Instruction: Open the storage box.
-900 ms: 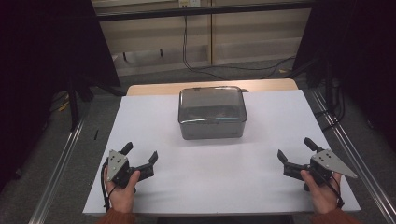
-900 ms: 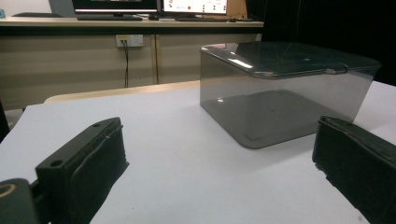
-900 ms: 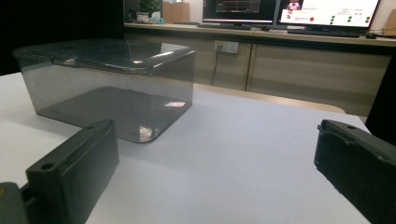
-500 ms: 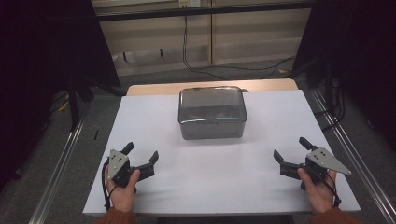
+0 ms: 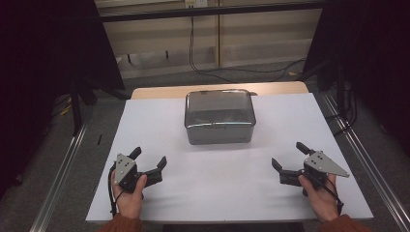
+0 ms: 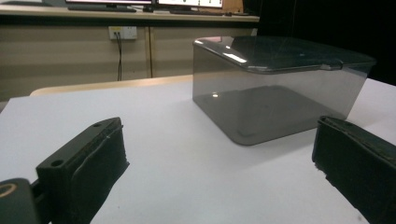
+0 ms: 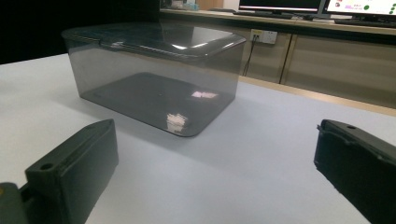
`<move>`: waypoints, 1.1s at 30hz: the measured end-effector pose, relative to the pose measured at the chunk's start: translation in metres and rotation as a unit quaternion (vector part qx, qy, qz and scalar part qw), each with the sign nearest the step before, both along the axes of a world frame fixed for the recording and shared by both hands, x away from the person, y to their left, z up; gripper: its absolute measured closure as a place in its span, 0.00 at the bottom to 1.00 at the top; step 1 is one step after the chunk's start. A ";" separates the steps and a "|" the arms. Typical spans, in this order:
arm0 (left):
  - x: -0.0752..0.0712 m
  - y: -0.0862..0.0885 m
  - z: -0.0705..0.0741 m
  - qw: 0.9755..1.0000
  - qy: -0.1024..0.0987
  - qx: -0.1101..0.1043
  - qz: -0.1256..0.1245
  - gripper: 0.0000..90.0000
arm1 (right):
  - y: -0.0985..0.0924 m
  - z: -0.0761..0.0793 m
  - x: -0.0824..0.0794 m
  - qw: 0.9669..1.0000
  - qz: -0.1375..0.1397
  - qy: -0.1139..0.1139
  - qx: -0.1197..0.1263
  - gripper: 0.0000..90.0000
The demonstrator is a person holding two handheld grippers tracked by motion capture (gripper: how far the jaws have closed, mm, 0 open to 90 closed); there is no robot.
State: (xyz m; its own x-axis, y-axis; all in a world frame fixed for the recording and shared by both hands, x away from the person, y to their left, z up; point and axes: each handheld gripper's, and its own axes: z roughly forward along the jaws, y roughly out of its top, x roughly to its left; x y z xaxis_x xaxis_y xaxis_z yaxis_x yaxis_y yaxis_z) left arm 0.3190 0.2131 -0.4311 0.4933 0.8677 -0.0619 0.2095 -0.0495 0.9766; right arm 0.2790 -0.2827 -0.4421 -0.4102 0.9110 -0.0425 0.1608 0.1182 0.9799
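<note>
A smoky see-through box (image 5: 220,116) with its lid on stands at the far middle of the white table (image 5: 290,116). It looks empty. My left gripper (image 5: 149,157) rests near the front left, open, its jaws wide apart and aimed at the box (image 6: 275,88). Nothing lies between them (image 6: 219,163). My right gripper (image 5: 289,154) sits near the front right, also open and empty, facing the box (image 7: 154,74) from the other side (image 7: 215,158). Both are a good hand's length short of the box.
The white sheet ends at a wooden strip (image 5: 270,88) behind the box. Metal rails (image 5: 63,169) run along both sides of the table. Cables (image 5: 212,67) lie on the floor behind. A bench with monitors (image 7: 327,7) stands in the background.
My right gripper has slid a little to the left and inward. The left gripper has stayed put, and the box has not moved.
</note>
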 end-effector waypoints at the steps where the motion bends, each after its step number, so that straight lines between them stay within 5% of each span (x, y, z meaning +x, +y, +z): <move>1: -0.001 0.000 0.000 1.000 0.001 0.000 0.003 0.03 | 0.001 0.001 0.000 1.000 -0.002 -0.001 0.004 0.00; 33: 0.000 0.001 -0.001 1.000 0.002 0.000 -0.001 0.03 | 0.056 0.018 0.031 0.998 0.061 0.005 0.016 0.00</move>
State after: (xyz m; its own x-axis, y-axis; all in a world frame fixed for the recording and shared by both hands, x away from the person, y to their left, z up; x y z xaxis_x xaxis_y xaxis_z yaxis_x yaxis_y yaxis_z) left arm 0.3193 0.2146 -0.4319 0.4941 0.8670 -0.0642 0.2132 -0.0493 0.9758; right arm 0.3103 -0.2271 -0.4237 -0.5183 0.8552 -0.0089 0.1577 0.1058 0.9818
